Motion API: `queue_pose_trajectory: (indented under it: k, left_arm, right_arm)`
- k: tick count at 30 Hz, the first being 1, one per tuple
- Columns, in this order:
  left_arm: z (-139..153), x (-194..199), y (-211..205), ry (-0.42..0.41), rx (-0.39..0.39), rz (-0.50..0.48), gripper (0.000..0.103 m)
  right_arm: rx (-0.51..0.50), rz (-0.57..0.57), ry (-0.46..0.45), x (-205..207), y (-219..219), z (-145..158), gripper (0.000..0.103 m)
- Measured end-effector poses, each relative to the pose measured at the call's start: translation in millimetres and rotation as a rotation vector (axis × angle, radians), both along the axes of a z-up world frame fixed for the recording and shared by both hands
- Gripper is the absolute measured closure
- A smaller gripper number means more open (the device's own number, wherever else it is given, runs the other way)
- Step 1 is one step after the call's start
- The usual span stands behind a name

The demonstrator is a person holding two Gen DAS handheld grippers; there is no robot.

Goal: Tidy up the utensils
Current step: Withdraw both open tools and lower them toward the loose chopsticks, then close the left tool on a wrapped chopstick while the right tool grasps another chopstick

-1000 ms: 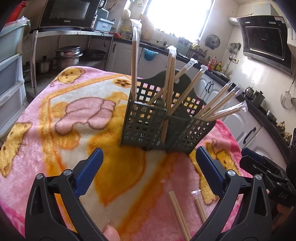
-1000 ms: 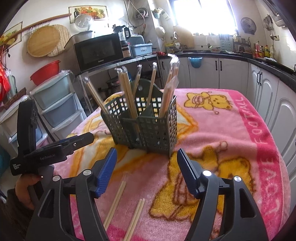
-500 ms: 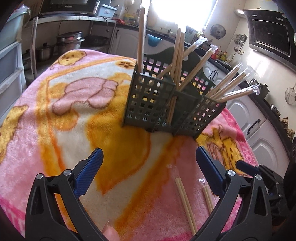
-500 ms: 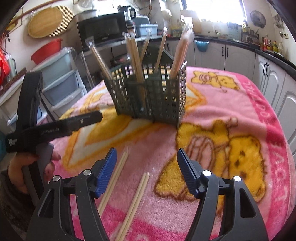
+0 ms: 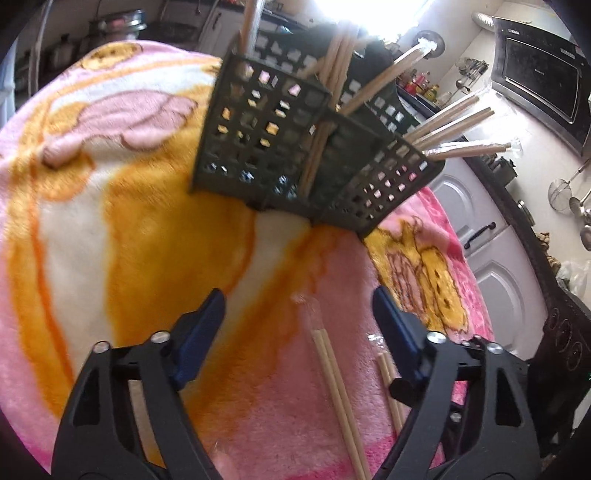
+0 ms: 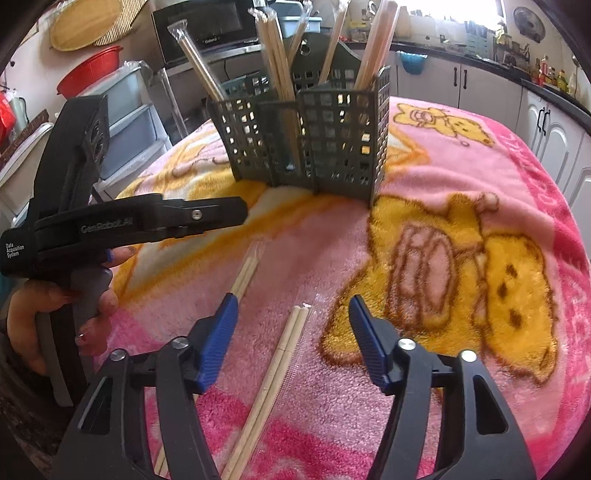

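A dark green slotted basket (image 5: 295,147) (image 6: 325,140) stands on the blanket with several wrapped chopstick pairs upright in it. Two loose chopstick pairs lie flat in front of it. My left gripper (image 5: 297,306) hangs low over the blanket, its jaws closing. One pair (image 5: 334,380) lies between them, untouched, and the other (image 5: 388,384) lies by the right finger. My right gripper (image 6: 291,306) is also closing, with a pair (image 6: 284,354) lying between its blue pads (image 6: 218,332), apart from them. The second pair (image 6: 243,273) runs under its left finger.
A pink and yellow bear blanket (image 6: 461,221) covers the table. A hand (image 6: 55,306) holds the left gripper's black handle at the left of the right wrist view. White cabinets (image 5: 491,266), a microwave (image 6: 207,26) and plastic drawers (image 6: 125,110) surround the table.
Both grippers have sunk toward the blanket and tipped downward. Their jaws have narrowed. The loose chopstick pairs have come up between the fingers, and the basket fills more of each view.
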State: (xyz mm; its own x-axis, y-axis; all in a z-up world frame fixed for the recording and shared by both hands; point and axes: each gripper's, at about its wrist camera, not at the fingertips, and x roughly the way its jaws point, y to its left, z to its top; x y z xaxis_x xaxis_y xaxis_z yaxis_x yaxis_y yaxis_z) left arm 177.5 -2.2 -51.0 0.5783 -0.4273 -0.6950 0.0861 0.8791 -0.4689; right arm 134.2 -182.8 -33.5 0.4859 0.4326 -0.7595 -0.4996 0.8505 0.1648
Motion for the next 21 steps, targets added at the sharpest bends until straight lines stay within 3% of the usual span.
queue_pose_trajectory:
  k: [3,12,21]
  left_arm:
    - [-5.7,2.0,-4.4,0.024,-0.037,-0.021,0.044]
    - [-11.2,9.7,-16.4,0.043,-0.016,-0.046,0.059]
    - [-14.3,14.9,-28.1,0.031,0.095,-0.061,0.081]
  right_arm:
    - [-0.009,0.002,0.017,3.8,3.1,-6.1,0.051]
    - [-0.014,-0.034,0.062,14.9,2.9,-21.8,0.067]
    - [-0.008,-0.055,0.057,18.5,-6.5,-23.1,0.086]
